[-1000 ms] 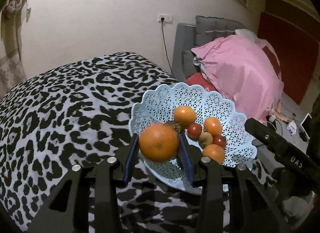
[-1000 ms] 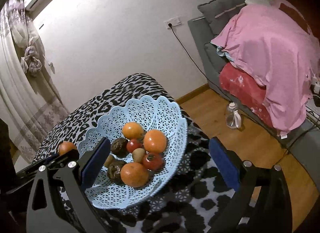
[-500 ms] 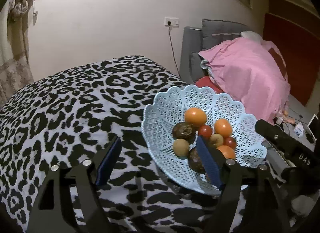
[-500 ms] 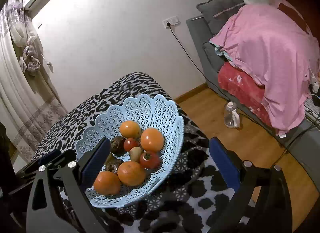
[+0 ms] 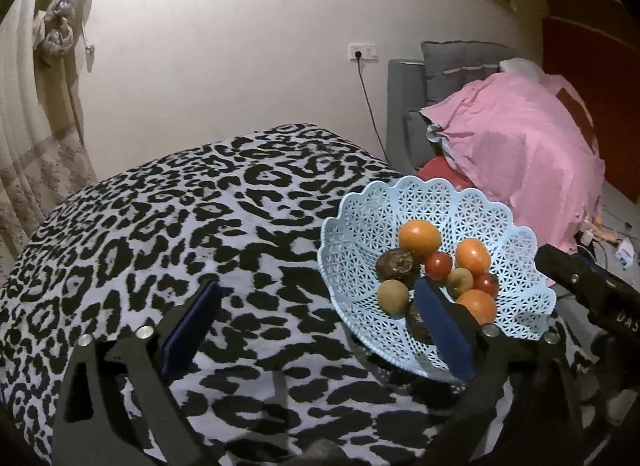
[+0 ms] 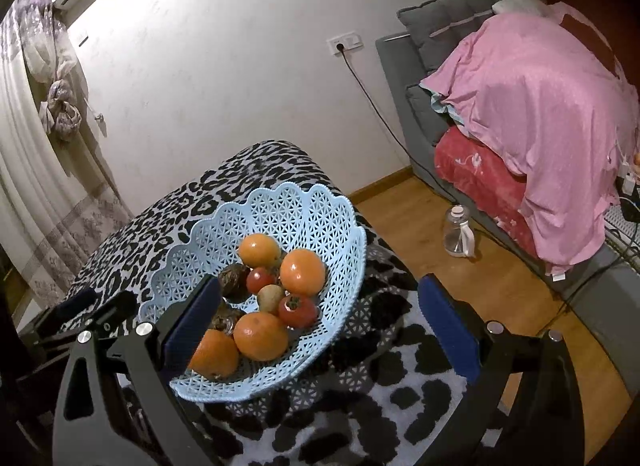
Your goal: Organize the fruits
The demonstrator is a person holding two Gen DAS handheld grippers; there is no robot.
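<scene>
Left gripper: my left gripper (image 5: 316, 320) hung over the spotted cloth (image 5: 168, 225) with its jaws opening, already wide, and nothing lay between them. Its right finger (image 5: 442, 332) overlapped the near rim of the basket, and I could not tell whether it touched.

Right gripper: my right gripper (image 6: 320, 318) stood wide apart and held nothing. The basket's right rim sat between its fingers. Its left finger (image 6: 192, 324) covered part of the fruit in that view.

Basket: the pale blue lattice basket (image 6: 304, 209) rested on the cloth near the table's right edge, tilted toward my right camera. In the left view it (image 5: 368, 221) lay right of the jaws.

Fruits: all the fruits I saw were in the basket. Nearest in the right view were two oranges (image 6: 260, 336) side by side. Behind them I saw a red persimmon (image 6: 298, 310), a small tan fruit (image 6: 270, 298), a little tomato (image 6: 260, 280), a dark brown wrinkled fruit (image 6: 234, 280) and two more oranges at the back.

Floor: a plastic bottle (image 6: 458, 231) stood on the wooden floor beside the sofa.

Sofa: a grey sofa (image 6: 440, 21) against the wall was draped with a pink sheet (image 6: 540, 105).

Wall: a socket (image 6: 346, 43) with a black cord, and a tied curtain (image 6: 60, 109) at the left.
</scene>
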